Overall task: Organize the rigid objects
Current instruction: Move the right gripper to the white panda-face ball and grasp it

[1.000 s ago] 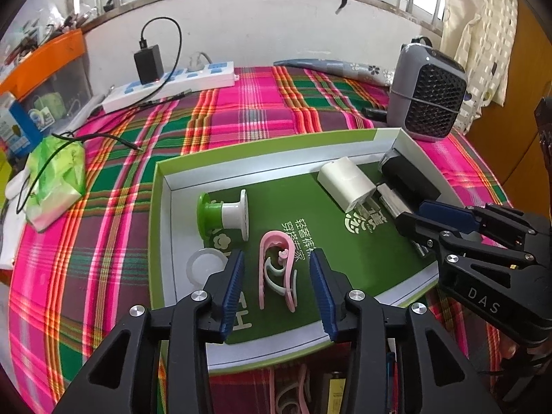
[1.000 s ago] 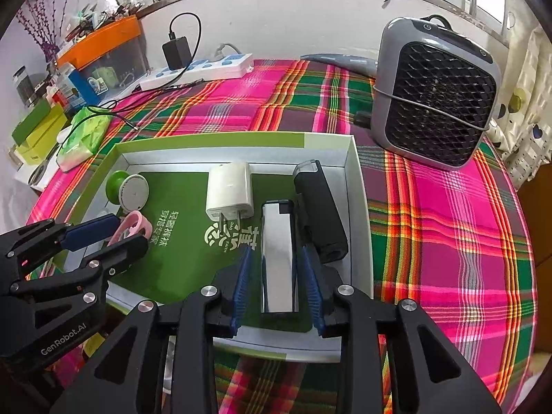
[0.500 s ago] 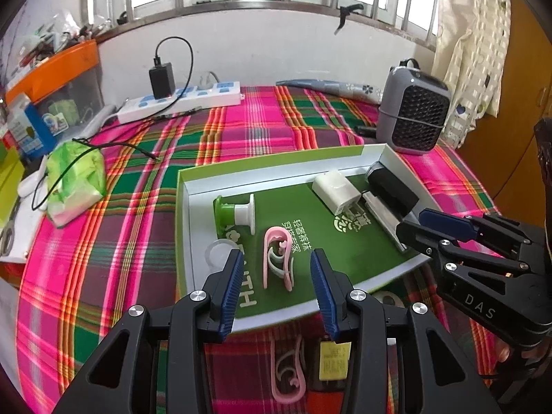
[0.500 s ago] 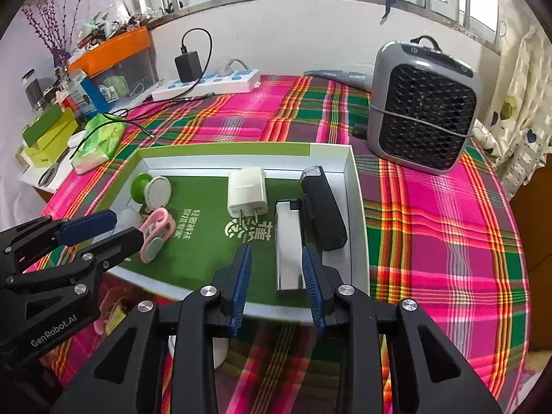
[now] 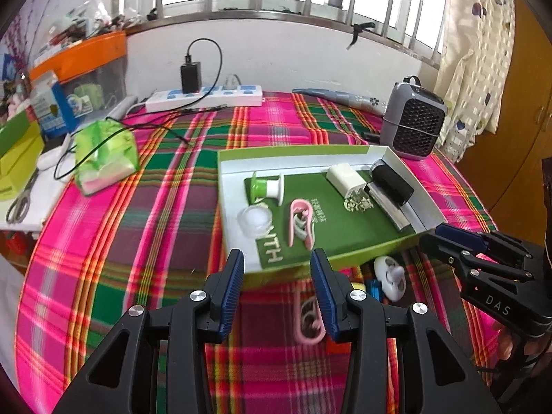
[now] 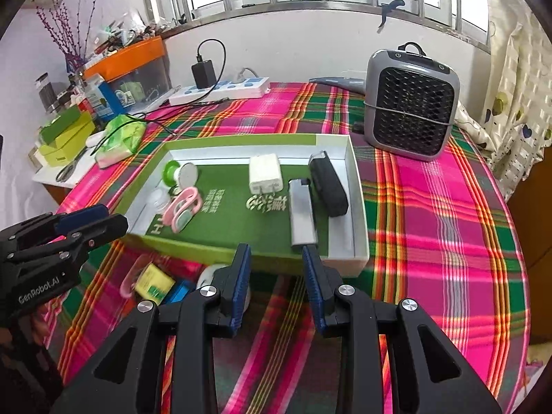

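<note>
Both grippers hang above the plaid cloth (image 6: 431,214), nearer than the box, jaws apart w/ nothing between them: left gripper (image 5: 277,289) spread wide, right gripper (image 6: 276,283) narrower but empty too.

Right under them, outside the box: a pink clip (image 5: 308,321), a white round item (image 5: 390,277), a yellow block (image 6: 153,283) & a blue piece (image 6: 179,293), all loose on the cloth.

Beyond, the green tray-box (image 6: 357,207) already holds a 2nd pink clip (image 5: 300,220), clear lid (image 5: 254,220), green-and-white spool (image 5: 267,188), white charger (image 6: 264,172), silver lighter (image 6: 302,214), black case (image 6: 327,186).

Looks like a between-picks step. Next prob. a drop onto one loose piece, pink clip closest to the left jaws, then into the box's free green area.
</note>
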